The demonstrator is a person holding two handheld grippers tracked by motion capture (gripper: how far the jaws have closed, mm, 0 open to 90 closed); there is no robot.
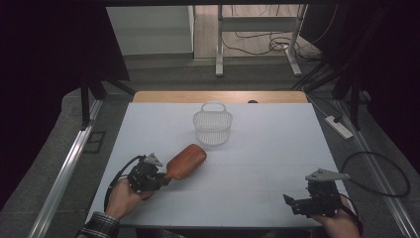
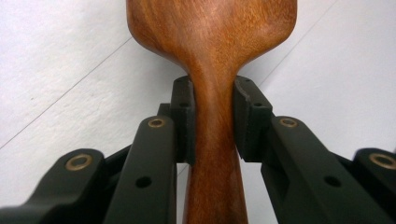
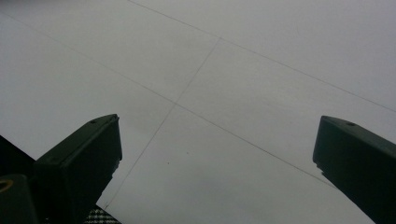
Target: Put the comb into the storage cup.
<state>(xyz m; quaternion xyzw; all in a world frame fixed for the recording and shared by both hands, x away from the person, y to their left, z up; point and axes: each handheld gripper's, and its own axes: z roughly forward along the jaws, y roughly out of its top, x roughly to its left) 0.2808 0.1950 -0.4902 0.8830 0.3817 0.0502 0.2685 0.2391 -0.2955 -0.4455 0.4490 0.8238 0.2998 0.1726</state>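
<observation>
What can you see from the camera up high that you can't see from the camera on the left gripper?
The high view takes in the white basket near the table's far edge, the right gripper with its jaws apart, and the whole wooden brush. The left gripper view comes close enough to show the black pads pressing both sides of the brush's narrow handle. Both show the brush, the left gripper holding it, and the white table.
</observation>
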